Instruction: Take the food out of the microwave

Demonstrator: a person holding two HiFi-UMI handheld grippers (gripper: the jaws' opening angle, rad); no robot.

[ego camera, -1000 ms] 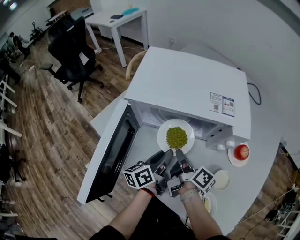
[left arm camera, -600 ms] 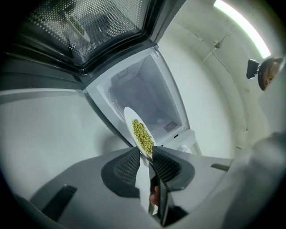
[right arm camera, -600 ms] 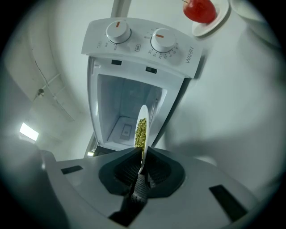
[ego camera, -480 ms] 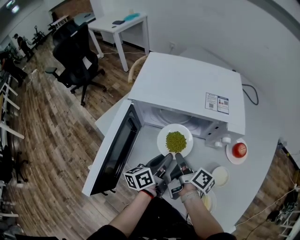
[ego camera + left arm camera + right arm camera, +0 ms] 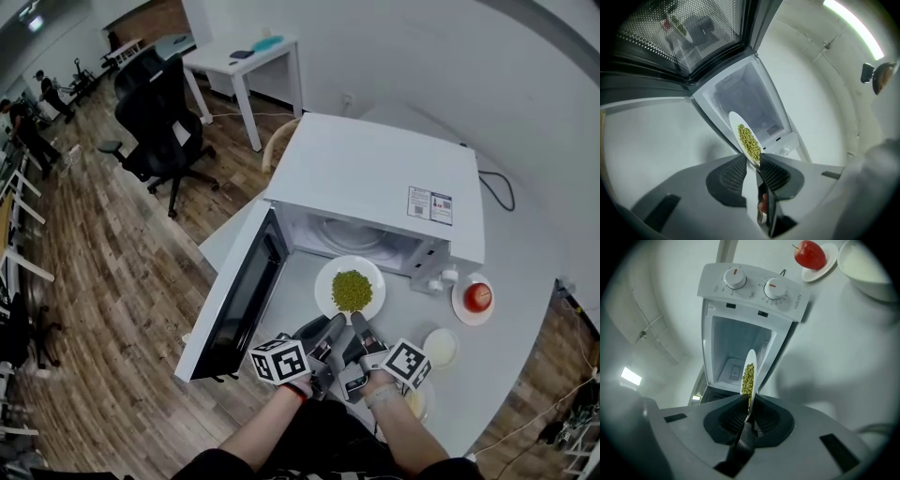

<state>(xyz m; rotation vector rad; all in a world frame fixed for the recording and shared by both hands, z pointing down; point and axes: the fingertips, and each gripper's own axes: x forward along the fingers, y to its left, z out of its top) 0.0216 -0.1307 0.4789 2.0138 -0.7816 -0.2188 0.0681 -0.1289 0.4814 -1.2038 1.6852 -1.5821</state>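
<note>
Left gripper (image 5: 334,326) and right gripper (image 5: 357,323) each clamp the pea plate (image 5: 350,289) by its rim. It is just before the open microwave (image 5: 375,178).

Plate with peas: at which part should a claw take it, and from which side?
Likely the bare near rim of the plate, approached level from the front: peas fill the middle, and the microwave stands behind it. The left claw and right claw pinch it there.
</note>
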